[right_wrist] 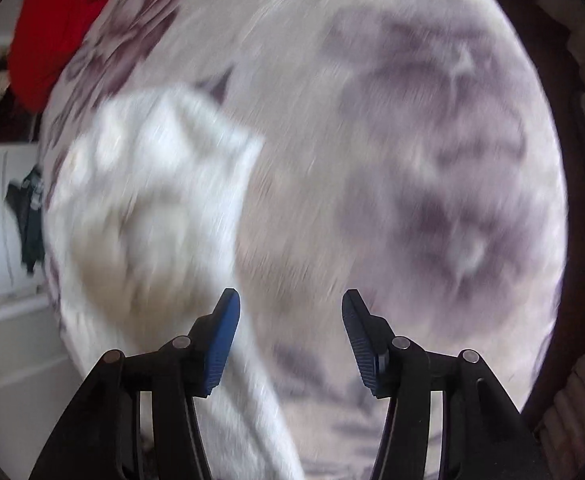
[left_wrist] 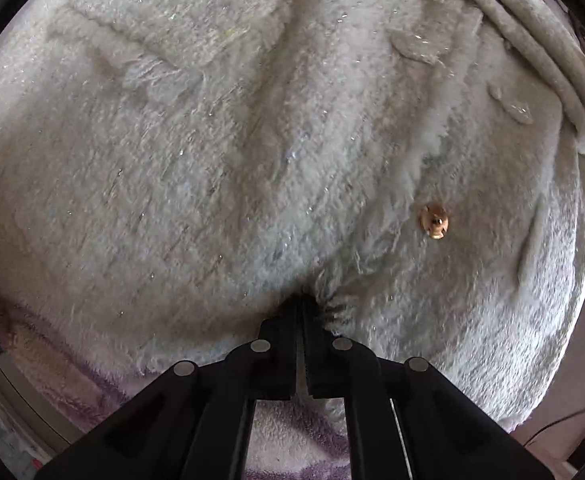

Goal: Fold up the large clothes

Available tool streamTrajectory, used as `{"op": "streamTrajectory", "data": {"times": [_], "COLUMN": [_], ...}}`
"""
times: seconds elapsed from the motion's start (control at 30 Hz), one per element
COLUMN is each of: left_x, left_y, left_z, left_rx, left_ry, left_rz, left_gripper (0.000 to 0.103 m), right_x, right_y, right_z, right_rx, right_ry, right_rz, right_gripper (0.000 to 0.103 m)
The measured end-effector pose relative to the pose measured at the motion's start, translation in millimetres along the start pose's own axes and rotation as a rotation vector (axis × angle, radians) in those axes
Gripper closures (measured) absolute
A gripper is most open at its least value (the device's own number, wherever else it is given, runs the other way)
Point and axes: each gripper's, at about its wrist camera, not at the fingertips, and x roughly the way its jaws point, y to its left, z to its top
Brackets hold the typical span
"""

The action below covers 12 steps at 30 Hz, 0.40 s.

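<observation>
Clearly the left gripper (left_wrist: 302, 304) is clamped on the fluffy white fleece coat (left_wrist: 220, 160), its black jaws pressed together with a pinch of pile bunched between their tips. The fabric puckers in small radiating creases around the bite, which suggests the hold carries some of the garment's weight or pull. Such a grip near an edge or fold line would let the person drag or lift a panel over, though which part of the coat is held cannot be told from so close. A small round copper-coloured snap button (left_wrist: 434, 221) sits on the pile to the right of the jaws, apart from them, and a thick rolled hem or collar edge (left_wrist: 532, 32) runs along the upper right.

The right gripper (right_wrist: 290, 312) hangs with its blue-padded fingers (right_wrist: 224, 340) spread wide and nothing between them. It hovers over a pale plush blanket with purple floral patches (right_wrist: 432, 160), which serves as the folding surface. That view is smeared by motion, so detail is poor. The white coat appears there as a bright heap (right_wrist: 152, 200) to the left of the fingers, lying on the blanket. A red cloth (right_wrist: 56, 20) lies at the upper left edge.

Judging by this, the free gripper probably needs a second hold on the coat before a fold can be carried across evenly.
</observation>
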Motion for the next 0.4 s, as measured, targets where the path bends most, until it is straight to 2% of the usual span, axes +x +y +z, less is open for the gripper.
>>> {"op": "streamTrajectory", "data": {"times": [0.13, 0.23, 0.27, 0.3, 0.33, 0.37, 0.4], "left_x": [-2.6, -1.9, -0.3, 0.6, -2.6, -11.0, -23.2], "left_y": [19.4, 43.7, 48.2, 52.2, 52.8, 49.2, 40.7], "left_z": [6.9, 3.9, 3.6, 3.5, 3.6, 2.7, -0.2], "left_rx": [-0.027, -0.081, -0.091, -0.091, -0.077, -0.036, 0.026], "left_ry": [0.006, 0.001, 0.003, 0.010, 0.013, -0.013, -0.074], "left_rz": [-0.035, -0.083, -0.101, -0.110, -0.102, -0.062, 0.007], "left_gripper": [0.100, 0.100, 0.100, 0.100, 0.100, 0.100, 0.100], "right_x": [31.0, 69.1, 79.5, 84.5, 86.4, 83.5, 78.5], "right_y": [29.3, 44.7, 50.1, 54.0, 56.6, 52.0, 47.1], "right_z": [-30.5, -38.4, -40.5, -45.1, -47.6, -49.4, -49.9], "right_rx": [-0.095, -0.102, -0.104, -0.113, -0.132, -0.130, -0.103], "right_ry": [0.025, 0.059, 0.068, 0.040, 0.013, -0.002, -0.019], "right_rz": [0.046, 0.072, 0.058, 0.019, -0.044, -0.055, -0.057], "right_gripper": [0.047, 0.047, 0.051, 0.082, 0.093, 0.096, 0.097]}}
